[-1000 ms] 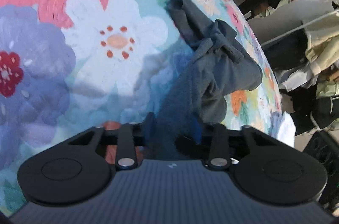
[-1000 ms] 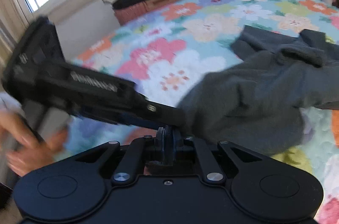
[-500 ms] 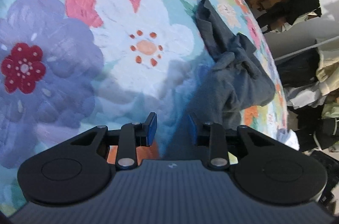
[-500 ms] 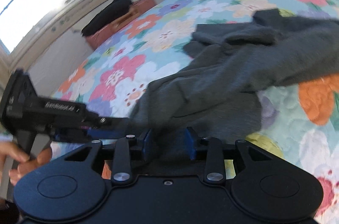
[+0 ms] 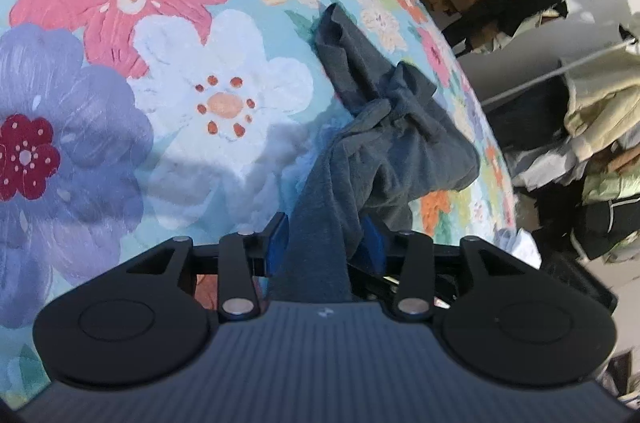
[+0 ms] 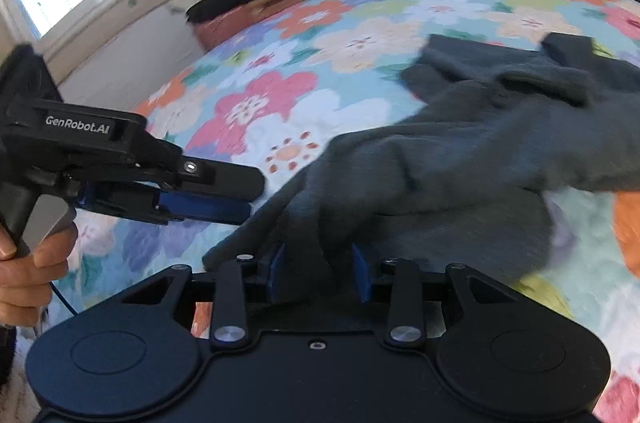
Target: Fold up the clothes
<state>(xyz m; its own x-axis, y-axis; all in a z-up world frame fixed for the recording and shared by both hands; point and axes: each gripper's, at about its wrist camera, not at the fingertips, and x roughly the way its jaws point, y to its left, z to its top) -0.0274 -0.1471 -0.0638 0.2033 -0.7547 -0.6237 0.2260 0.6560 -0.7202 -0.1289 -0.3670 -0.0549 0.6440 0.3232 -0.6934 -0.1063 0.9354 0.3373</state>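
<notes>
Left wrist view: the left gripper (image 5: pixel 324 239) has a strip of the grey garment (image 5: pixel 384 127) running up between its blue pads (image 5: pixel 276 239), jaws set fairly wide, cloth passing through the gap, and whether they pinch it I cannot tell. The garment lies bunched straight ahead and a little right on the floral bed (image 5: pixel 120 103), its long axis running away from the gripper toward the bed's far right edge, near the pile of clothes (image 5: pixel 592 127) off the bed. Right wrist view: the right gripper (image 6: pixel 320 275) also has a fold of garment (image 6: pixel 460 159) rising between its pads (image 6: pixel 276 275), jaws partway apart, grip not certain. The bulk spreads ahead and to the right across the bed (image 6: pixel 340 23). The left gripper (image 6: pixel 240 199) comes in from the left, tips at the cloth's near edge, held by a hand (image 6: pixel 36 263). Both grippers sit at the same near end, so the coming move looks like drawing that edge apart to spread the garment flat.
</notes>
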